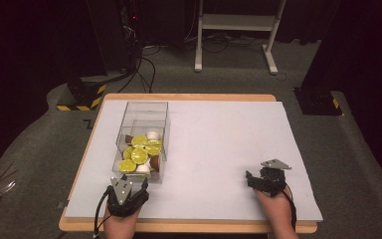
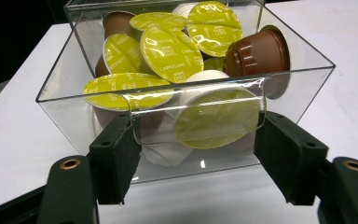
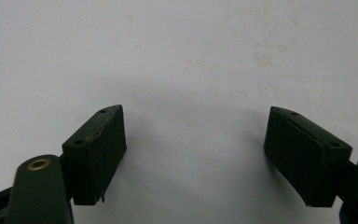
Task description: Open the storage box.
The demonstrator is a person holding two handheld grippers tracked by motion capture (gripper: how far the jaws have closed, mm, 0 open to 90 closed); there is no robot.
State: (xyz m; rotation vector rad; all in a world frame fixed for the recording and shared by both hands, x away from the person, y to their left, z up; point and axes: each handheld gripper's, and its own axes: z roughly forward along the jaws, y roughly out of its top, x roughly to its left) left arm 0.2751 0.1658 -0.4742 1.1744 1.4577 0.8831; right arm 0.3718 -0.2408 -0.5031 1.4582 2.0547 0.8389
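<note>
White tabletop (image 1: 219, 144) carries a clear capsule box (image 1: 142, 142); the left gripper (image 2: 193, 154) straddles its front tab, jaws apart, ready to pull, while the right gripper (image 1: 264, 180) idles well apart, jaws spread.

High view overlooks the table (image 1: 219, 129); left gripper view closely faces the box (image 2: 186, 93) both share.

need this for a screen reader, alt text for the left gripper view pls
A clear plastic box heaped with coffee capsules, most with yellow-green foil lids, sits on a white table. The left gripper has its black jaws open on either side of a clear tab on the box's front.
</note>
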